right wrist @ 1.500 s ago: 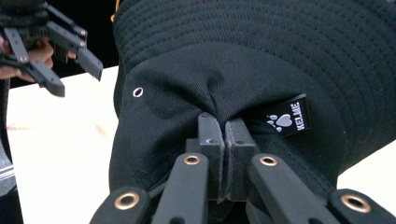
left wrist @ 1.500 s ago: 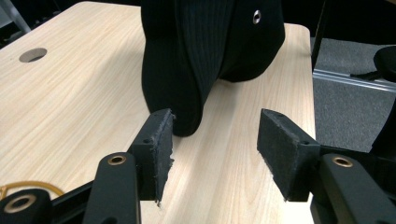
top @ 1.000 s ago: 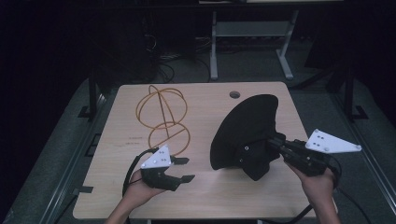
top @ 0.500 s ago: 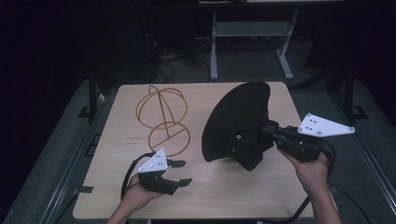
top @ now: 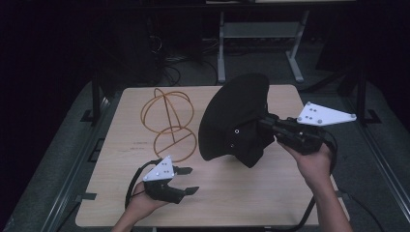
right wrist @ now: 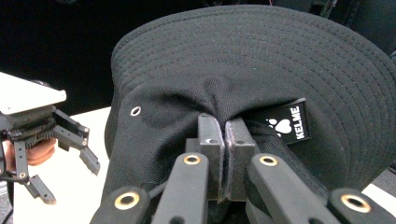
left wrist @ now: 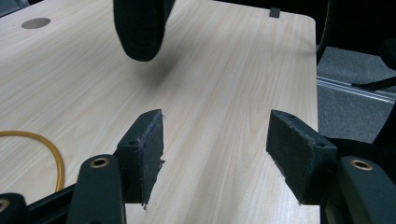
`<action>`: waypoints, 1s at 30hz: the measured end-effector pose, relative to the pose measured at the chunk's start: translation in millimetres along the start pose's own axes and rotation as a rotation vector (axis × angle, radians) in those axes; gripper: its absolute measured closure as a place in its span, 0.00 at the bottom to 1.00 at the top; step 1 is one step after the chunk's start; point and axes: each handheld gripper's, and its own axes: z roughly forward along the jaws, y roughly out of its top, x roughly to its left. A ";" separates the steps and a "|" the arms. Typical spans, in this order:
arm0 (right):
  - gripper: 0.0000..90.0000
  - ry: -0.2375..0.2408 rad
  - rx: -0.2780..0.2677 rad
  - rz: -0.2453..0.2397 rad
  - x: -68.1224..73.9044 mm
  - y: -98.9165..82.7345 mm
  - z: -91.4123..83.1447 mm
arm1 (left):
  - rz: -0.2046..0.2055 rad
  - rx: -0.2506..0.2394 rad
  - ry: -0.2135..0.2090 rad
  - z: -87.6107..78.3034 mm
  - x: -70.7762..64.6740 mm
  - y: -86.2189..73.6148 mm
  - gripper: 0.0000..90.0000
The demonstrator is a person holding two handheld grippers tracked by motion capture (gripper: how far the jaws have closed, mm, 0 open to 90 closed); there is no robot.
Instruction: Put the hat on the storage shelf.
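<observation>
Since a second ago, my right tongs (top: 263, 124) have carried the black hat (top: 235, 116) up off the counter (top: 116, 159) and toward the middle, so it now hangs above the wood with its wide brim standing on edge, while my left hand has hardly shifted. Going left to right: my left tongs (top: 189, 180) sit low near the front edge of the counter, jaws apart and just been widening, with nothing between them but bare wood in the left gripper view. Just beyond them lies the orange wire frame (top: 168, 123), two loops resting on the counter, apart from the hat. Next comes the hat, its crown pointing down and toward me. On the right, my right tongs are clamped together on a pinch of the crown fabric, just beside the sewn label (right wrist: 287, 122) in the right gripper view.
</observation>
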 end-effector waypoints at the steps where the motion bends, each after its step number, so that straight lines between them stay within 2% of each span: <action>1: 0.97 0.003 0.000 -0.001 -0.1 2.4 1.9 | 0.005 0.003 0.001 -0.1 -0.5 0.0 0.40; 15: 0.97 0.031 0.006 -0.012 -0.1 26.9 26.5 | 0.011 0.011 0.009 -0.6 -1.4 -5.7 0.37; 22: 0.97 0.052 0.016 -0.026 1.6 42.9 45.8 | 0.030 0.022 0.017 0.1 -2.7 -7.9 0.36; 30: 0.97 0.078 0.016 -0.028 3.4 59.0 62.2 | 0.033 0.028 0.016 2.0 -5.5 -9.2 0.35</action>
